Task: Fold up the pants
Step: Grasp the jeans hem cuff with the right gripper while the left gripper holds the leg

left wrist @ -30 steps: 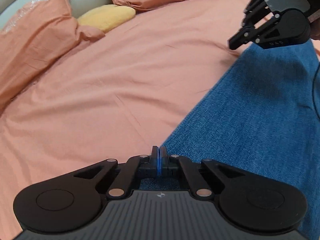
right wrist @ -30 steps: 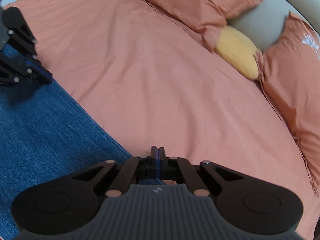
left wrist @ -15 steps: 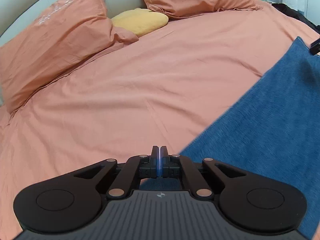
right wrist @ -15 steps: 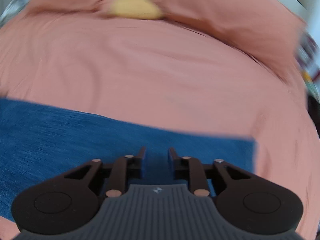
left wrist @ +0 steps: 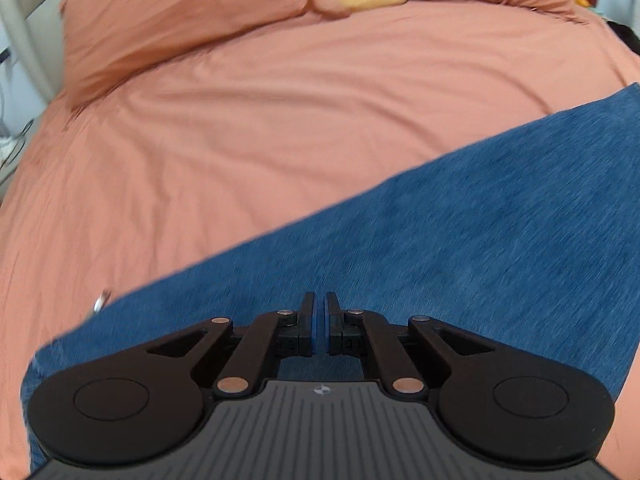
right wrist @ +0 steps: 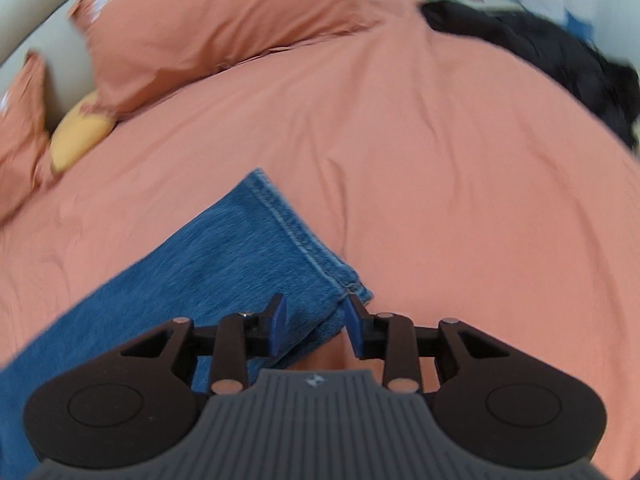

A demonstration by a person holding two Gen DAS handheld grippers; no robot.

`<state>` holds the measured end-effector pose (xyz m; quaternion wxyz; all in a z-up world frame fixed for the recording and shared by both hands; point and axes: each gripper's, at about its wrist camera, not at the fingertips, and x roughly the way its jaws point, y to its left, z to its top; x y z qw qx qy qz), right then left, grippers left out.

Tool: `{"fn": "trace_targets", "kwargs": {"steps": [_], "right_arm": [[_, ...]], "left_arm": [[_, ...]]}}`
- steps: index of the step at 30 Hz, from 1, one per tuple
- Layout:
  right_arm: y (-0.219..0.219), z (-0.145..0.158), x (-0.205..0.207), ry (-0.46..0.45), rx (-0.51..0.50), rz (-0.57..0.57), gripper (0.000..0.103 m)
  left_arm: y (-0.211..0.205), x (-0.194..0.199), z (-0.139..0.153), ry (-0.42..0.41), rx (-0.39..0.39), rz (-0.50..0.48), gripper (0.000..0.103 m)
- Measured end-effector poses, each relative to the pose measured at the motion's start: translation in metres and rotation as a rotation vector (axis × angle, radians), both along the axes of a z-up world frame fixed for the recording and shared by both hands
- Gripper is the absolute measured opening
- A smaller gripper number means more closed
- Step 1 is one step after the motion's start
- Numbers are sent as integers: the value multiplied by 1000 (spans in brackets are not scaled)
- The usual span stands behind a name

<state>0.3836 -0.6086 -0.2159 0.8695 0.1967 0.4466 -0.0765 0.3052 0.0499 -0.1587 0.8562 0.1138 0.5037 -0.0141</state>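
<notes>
Right gripper (right wrist: 315,318) fingers have just spread over the blurred jeans (right wrist: 224,264) hem; left gripper (left wrist: 320,320) fingers nearly pressed together.

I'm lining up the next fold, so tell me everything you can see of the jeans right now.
The jeans are mid-blue denim, lying flat and smooth on the salmon bedcover. The right wrist view shows a leg end with a double-stitched hem, its near corner between the fingers of the right tool, which has just been opening; its pads are not pressing the cloth. The left wrist view shows a straight edge crossing the bed, a metal button at the near end, and the left tool all but shut above the denim, holding nothing.
</notes>
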Motion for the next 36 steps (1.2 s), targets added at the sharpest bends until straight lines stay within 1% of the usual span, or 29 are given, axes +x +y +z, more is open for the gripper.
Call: {"fn": "trace_targets", "kwargs": {"steps": [2,3,4,5,9,12,14,15,16,18,20,22,24,26,28,31,33,36], "right_arm": [[-5,-14,5,0,61,-45,30],[-7,-20,6,2,92,-65,34],[-11,-26,5,5,119,-84,42],[-13,-32,6,5,140,-108,44],[-30,-59,13,-2,252,-179,44],[-34,-76,13,-43,311,-213,43],[-37,-82,10,-80,343,-229,33],[-38,-83,8,-86,350,-230,26],[-38,-81,7,-95,350,-219,20],[-35,-66,9,-127,306,-161,16],[-27,-41,14,-162,218,-84,13],[-24,-24,18,-159,170,-33,12],[-21,-12,20,-146,133,3,11],[-18,-5,22,-139,107,18,10],[-13,-1,23,-132,79,26,10],[-7,0,27,-111,32,37,10],[-7,0,26,-105,13,45,10],[-5,-2,24,-103,-26,71,10]], "left_arm": [[4,-8,1,11,-8,22,5],[5,-13,1,15,-13,33,5],[5,-18,2,18,-19,42,5],[6,-22,1,23,-22,50,5],[6,-38,2,33,-44,78,6],[7,-46,4,35,-70,101,6],[6,-50,6,35,-91,110,6],[5,-52,7,36,-102,107,6],[3,-53,9,35,-112,98,6],[-6,-53,11,38,-140,55,6],[-20,-51,13,44,-181,-13,6],[-40,-47,12,47,-225,-87,6],[-67,-40,5,66,-259,-156,6],[-100,-33,-7,66,-239,-222,6],[-129,-18,-19,63,-221,-260,6],[-158,16,-37,39,-182,-238,6],[-168,41,-43,34,-198,-203,5],[-175,79,-44,25,-221,-163,5]]}}
